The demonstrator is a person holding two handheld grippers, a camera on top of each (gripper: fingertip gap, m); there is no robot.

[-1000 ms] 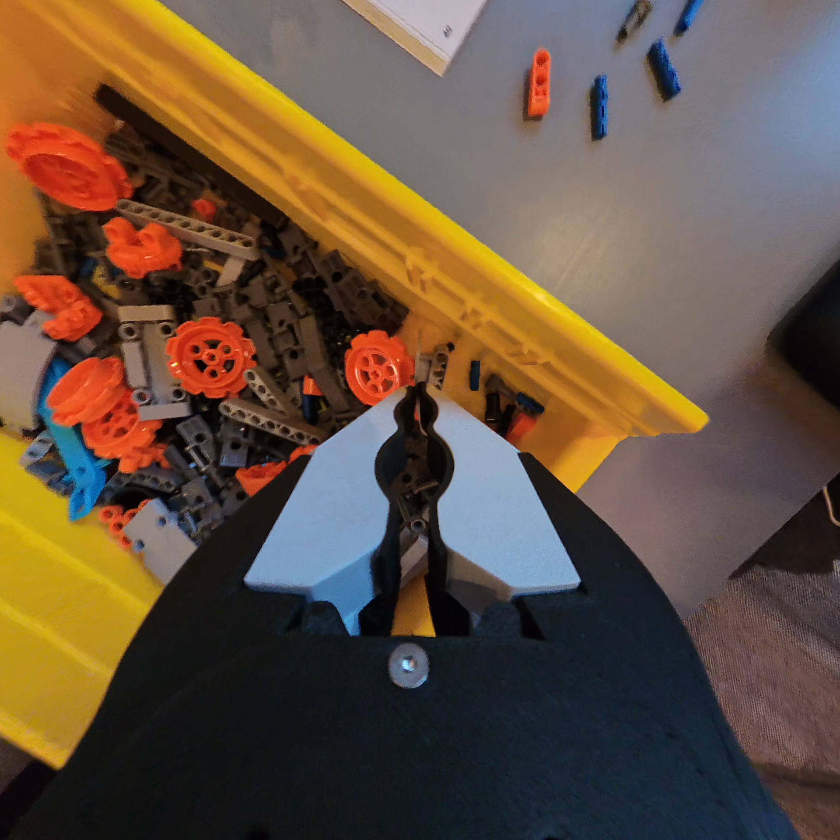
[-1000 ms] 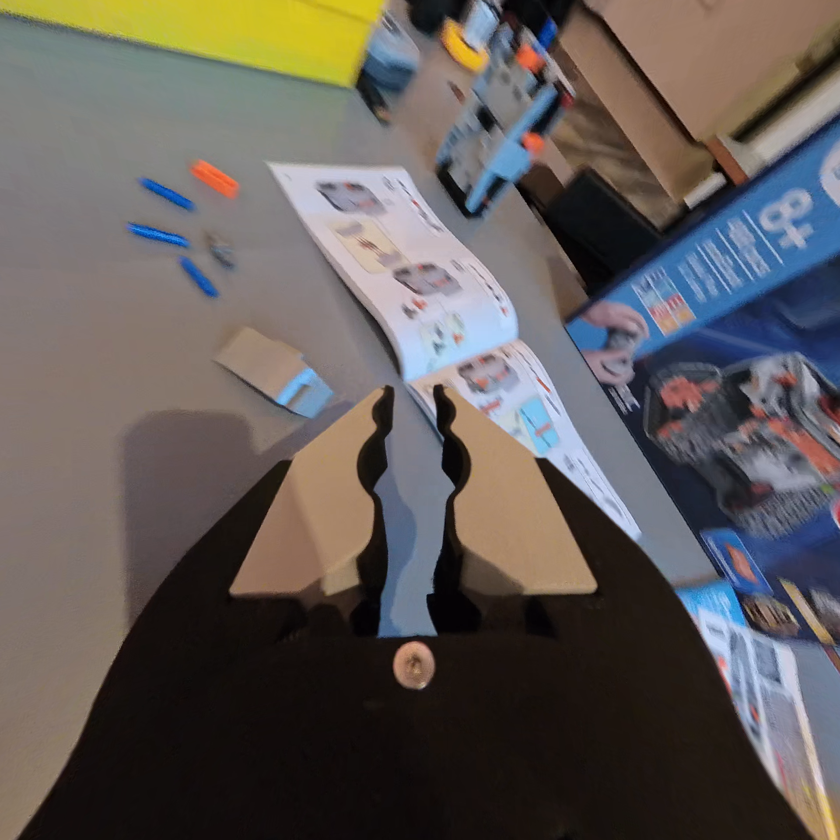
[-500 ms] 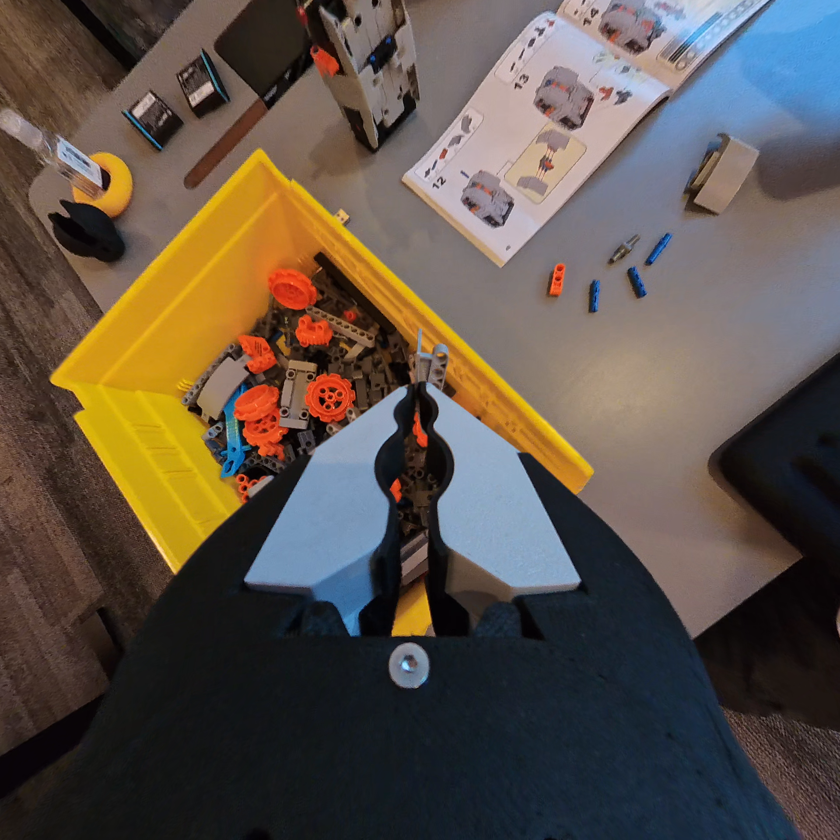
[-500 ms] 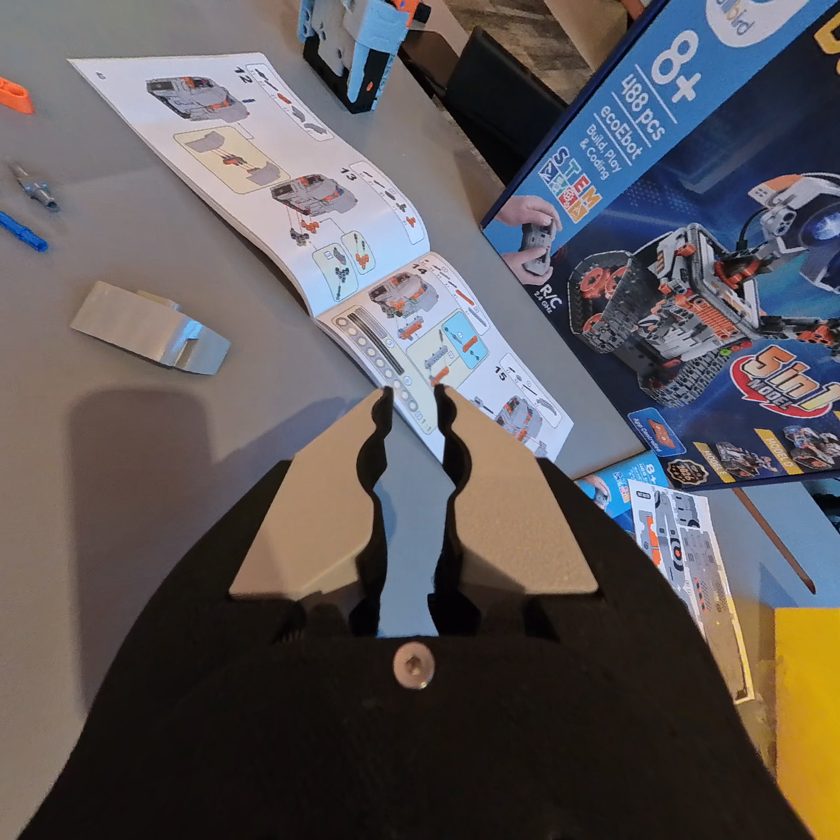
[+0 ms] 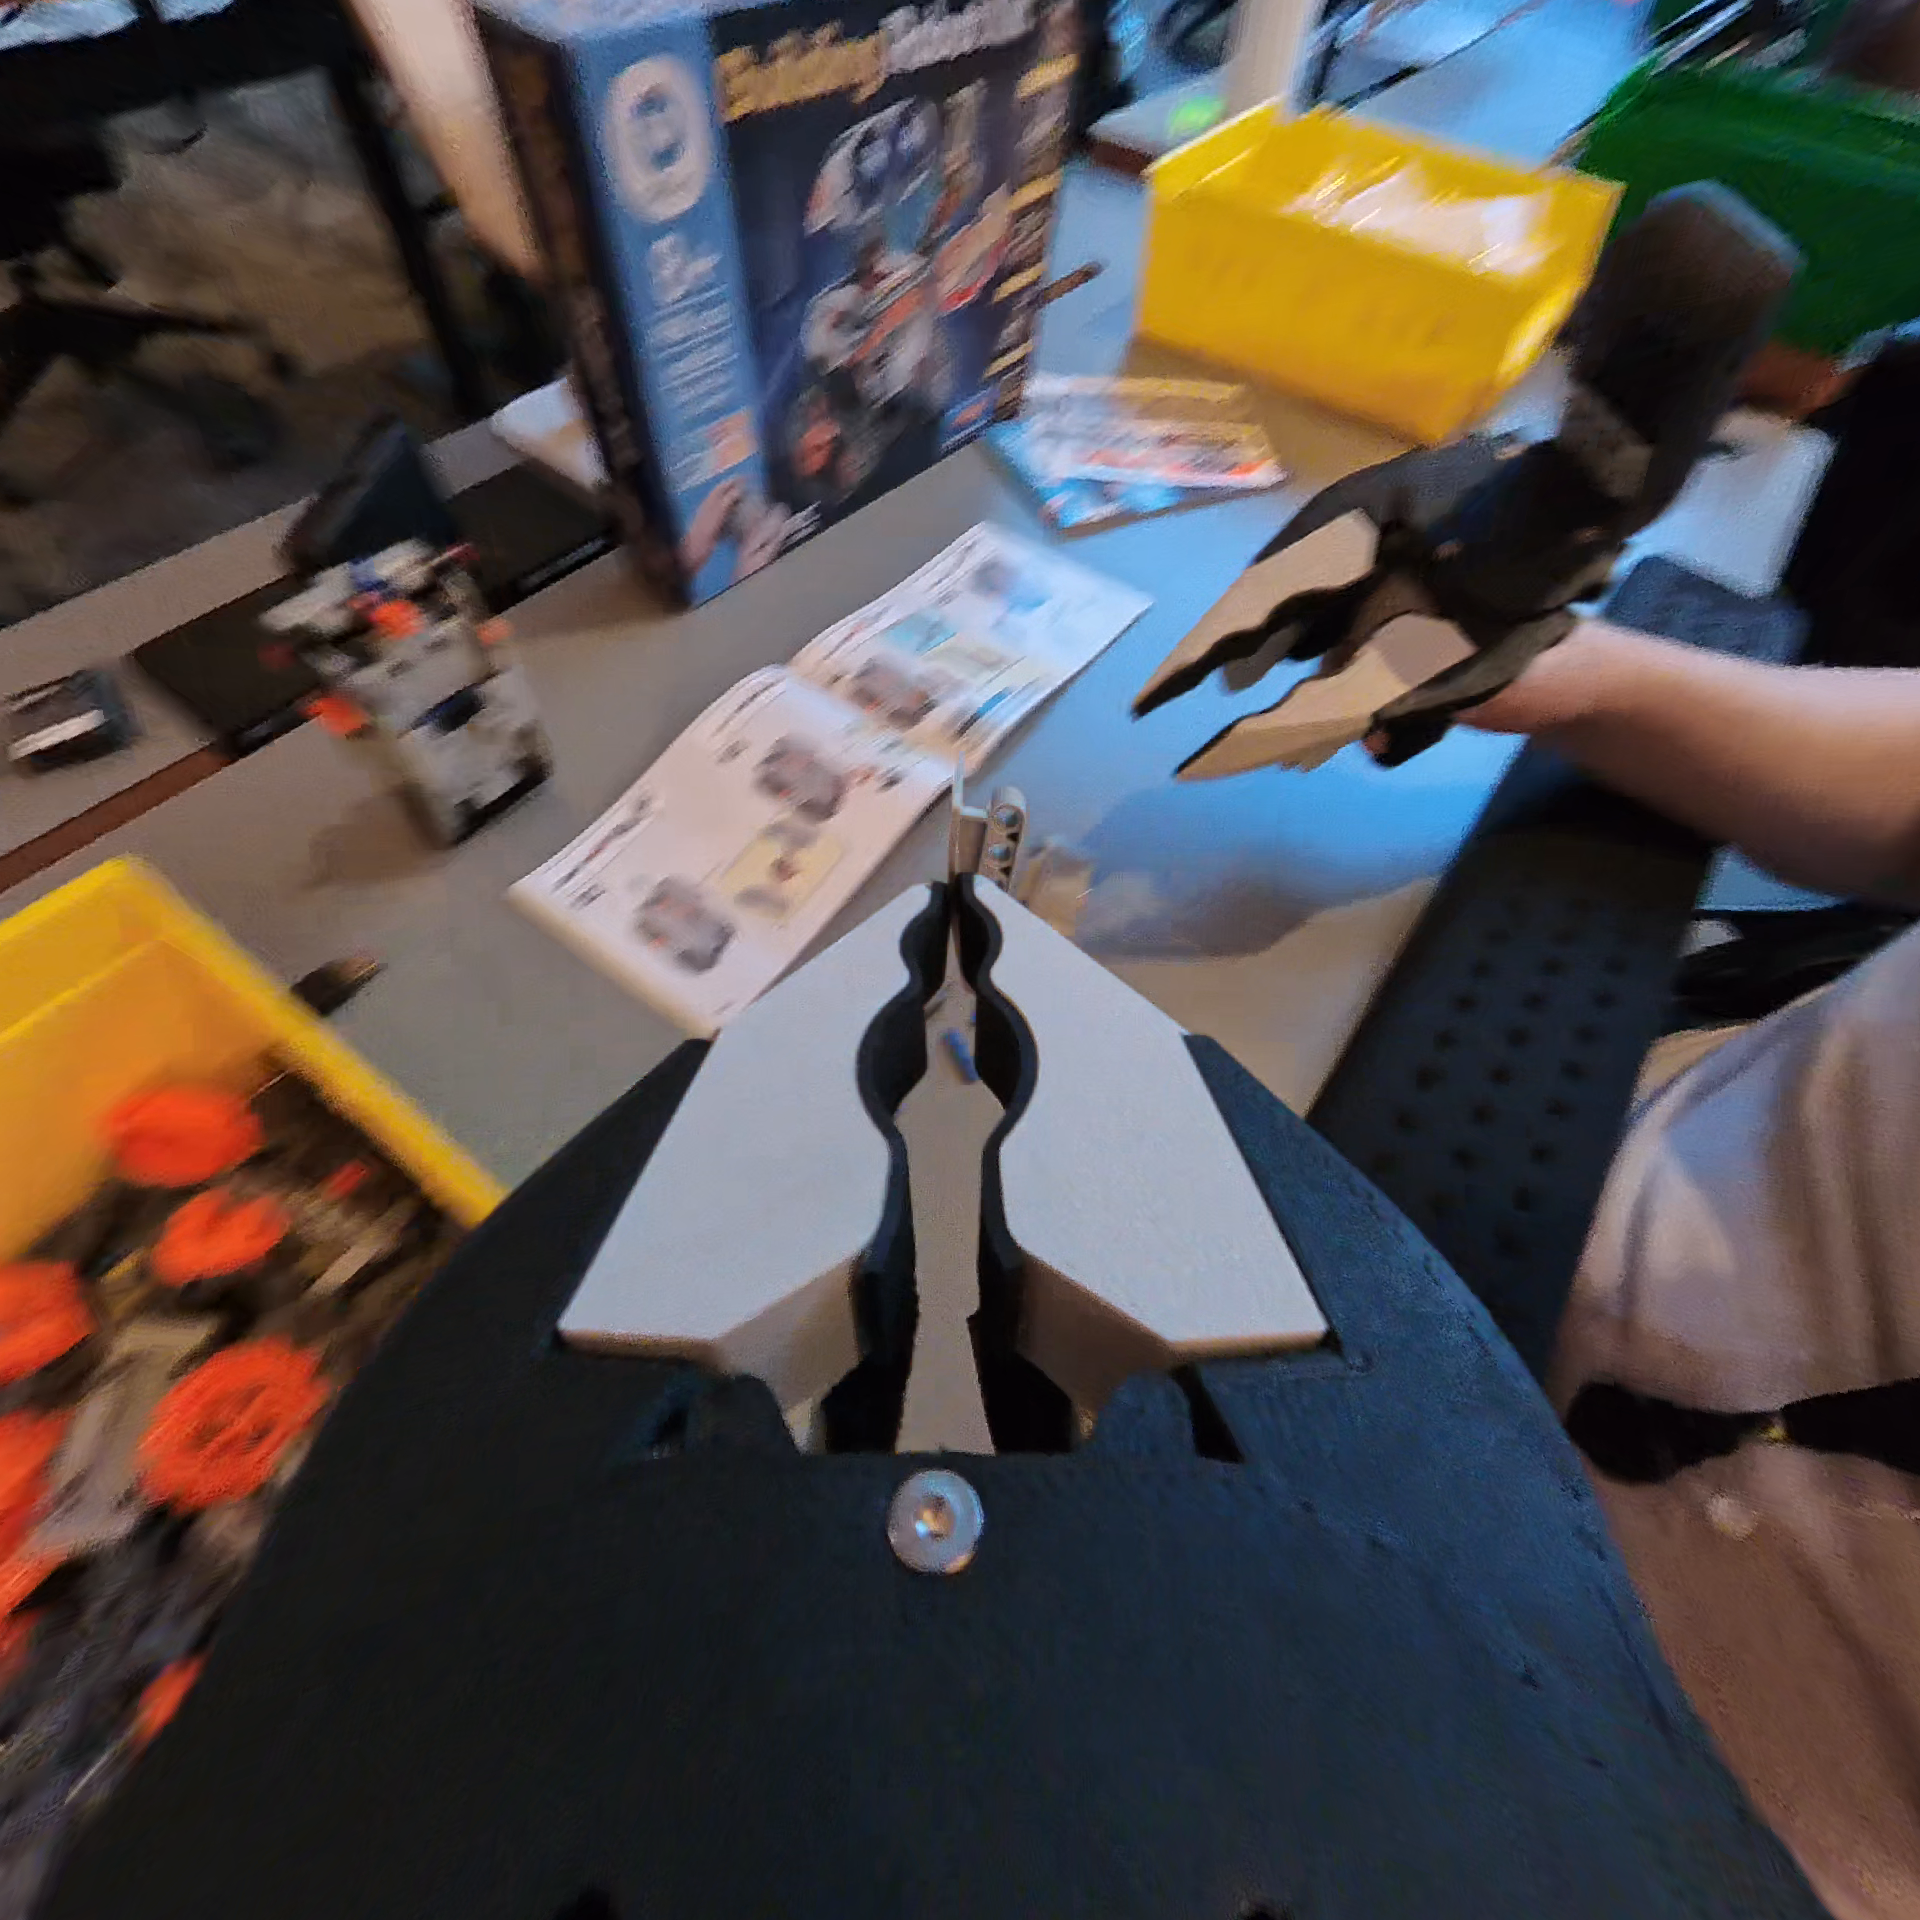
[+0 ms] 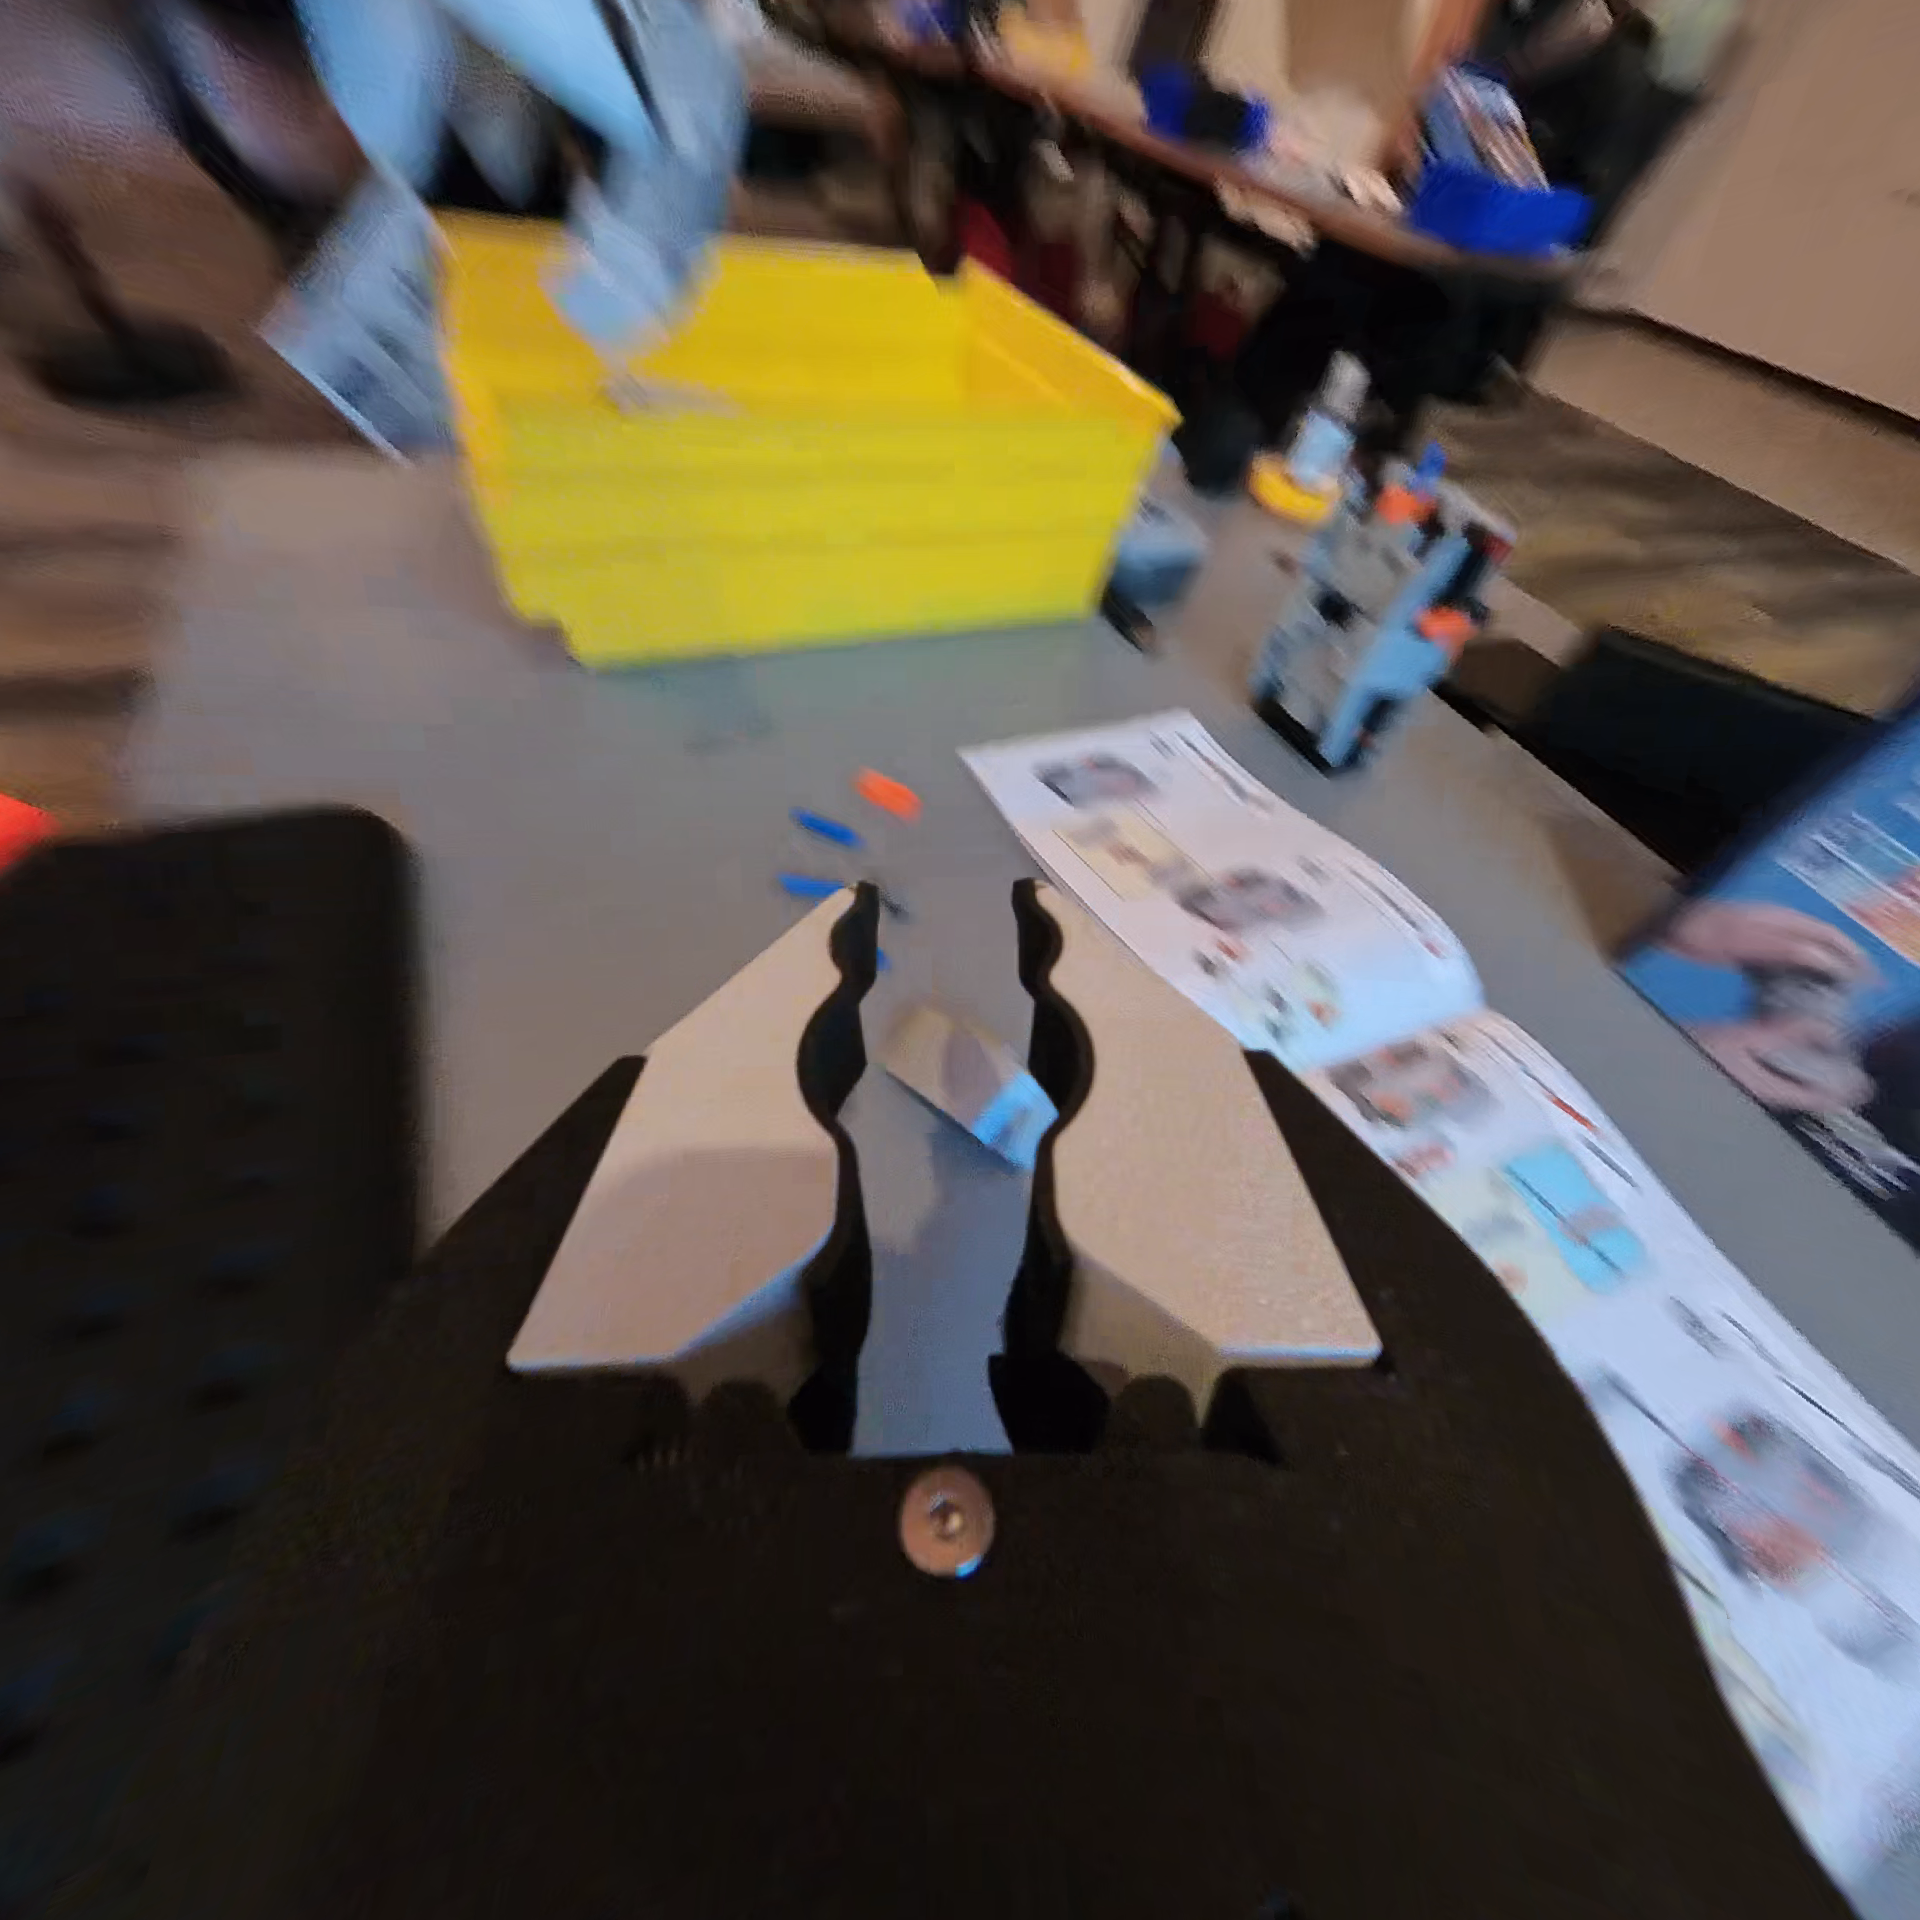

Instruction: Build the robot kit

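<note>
Grey tabletop (image 5: 499, 997) strewn with an open instruction booklet (image 5: 831, 769) and a yellow bin (image 5: 156, 997) of parts: the left gripper (image 5: 961, 883) pinches a small grey beam (image 5: 987, 831) aloft by its end, while the right gripper (image 6: 940, 894), parted and empty, hovers over a grey wedge piece (image 6: 966, 1081).

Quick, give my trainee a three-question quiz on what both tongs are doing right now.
1. True or false: the left tongs are shut on a grey beam.
2. The right tongs are: A open and empty, B shut on a pin, C shut on the booklet.
3. Fill in: between the right tongs' fingers, on the table, shows a grey ____.

Key: 1 true; 2 A; 3 panel.
</note>
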